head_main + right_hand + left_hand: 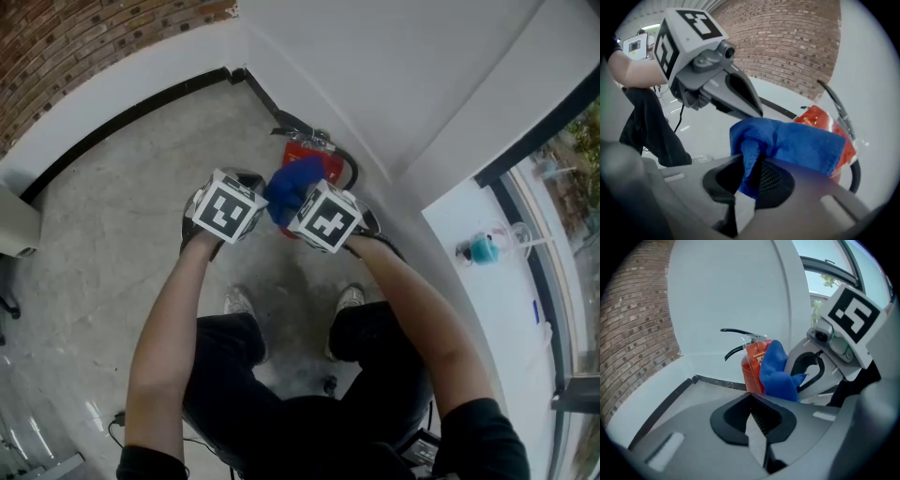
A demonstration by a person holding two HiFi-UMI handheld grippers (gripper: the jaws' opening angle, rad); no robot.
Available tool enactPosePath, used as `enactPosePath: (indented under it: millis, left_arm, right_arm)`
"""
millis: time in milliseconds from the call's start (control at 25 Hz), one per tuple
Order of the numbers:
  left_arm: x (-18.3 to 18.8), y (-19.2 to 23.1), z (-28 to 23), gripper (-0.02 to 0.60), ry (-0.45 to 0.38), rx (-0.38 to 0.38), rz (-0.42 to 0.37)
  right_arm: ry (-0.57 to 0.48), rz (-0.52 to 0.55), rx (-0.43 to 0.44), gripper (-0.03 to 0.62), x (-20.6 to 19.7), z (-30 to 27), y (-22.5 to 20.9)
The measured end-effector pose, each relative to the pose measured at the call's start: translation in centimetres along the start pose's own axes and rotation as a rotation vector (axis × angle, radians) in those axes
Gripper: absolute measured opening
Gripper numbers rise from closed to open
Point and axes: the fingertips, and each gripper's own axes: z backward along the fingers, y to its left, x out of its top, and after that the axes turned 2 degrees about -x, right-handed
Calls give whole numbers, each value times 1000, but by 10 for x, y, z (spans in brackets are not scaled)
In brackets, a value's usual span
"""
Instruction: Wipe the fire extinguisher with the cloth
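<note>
1. Blue cloth (797,145) sits pinched in my right claw (752,176). A fold runs down between the two jaws, and the rest bunches out ahead of the tips.
2. My left claw (757,418) is pressed together with nothing in it. It hangs just beside the right one, at its 9 o'clock in the head view.
3. The red fire extinguisher (305,150) stands on the floor (141,187) in the corner, close against the white wall (394,75), at 12 o'clock from both claws.
4. I judge the step as bringing the cloth onto the cylinder. In the left gripper view the cloth covers the cylinder's upper 3 o'clock side. I cannot tell whether it already presses on the metal or only hangs in front of it.
5. The extinguisher stands upright with its long axis vertical. Its black handle (738,333) is at the top and reaches toward 9 o'clock in the left gripper view. A black hose (352,169) loops at its 3 o'clock in the head view.
6. The next move calls for pressing the bunched cloth flat against the red side and stroking along that vertical axis. The pinch must stay firm, and the push must stay light enough not to tip the extinguisher.
</note>
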Motion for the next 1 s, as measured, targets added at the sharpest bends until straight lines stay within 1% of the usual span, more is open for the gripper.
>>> enactPosePath:
  millis: [80, 160, 280, 400, 560, 640, 720, 760, 840, 920, 1000]
  left_arm:
    - [4, 4, 5, 8, -31, 15, 20]
    - [13, 9, 9, 6, -67, 30, 32]
    - [30, 13, 13, 8, -115, 50, 36]
    - [45, 16, 13, 6, -151, 71, 23]
    - [71, 18, 9, 8, -203, 83, 36]
    - [87, 18, 9, 8, -237, 87, 49]
    - [99, 21, 10, 12, -264, 89, 62]
    - [105, 23, 10, 23, -275, 89, 70]
    - [113, 26, 10, 43, -288, 90, 80]
    - [115, 29, 5, 46, -284, 92, 73]
    - [112, 30, -1, 46, -266, 95, 62]
  right_arm:
    - [41, 57, 32, 46, -11, 2, 11]
    - [48, 115, 42, 46, -15, 14, 16]
    - [-19, 123, 23, 46, -4, 49, 13]
    - [-113, 98, -44, 46, 17, 91, -7]
    - [-202, 75, -184, 46, 41, 138, -57]
    - [-223, 64, -247, 46, 49, 154, -88]
    - [-210, 52, -284, 46, 55, 157, -116]
    - [-194, 50, -288, 46, 58, 153, -127]
    - [-155, 62, -265, 46, 63, 134, -143]
    - [-131, 80, -207, 46, 70, 108, -148]
    - [-134, 87, -133, 46, 81, 83, -146]
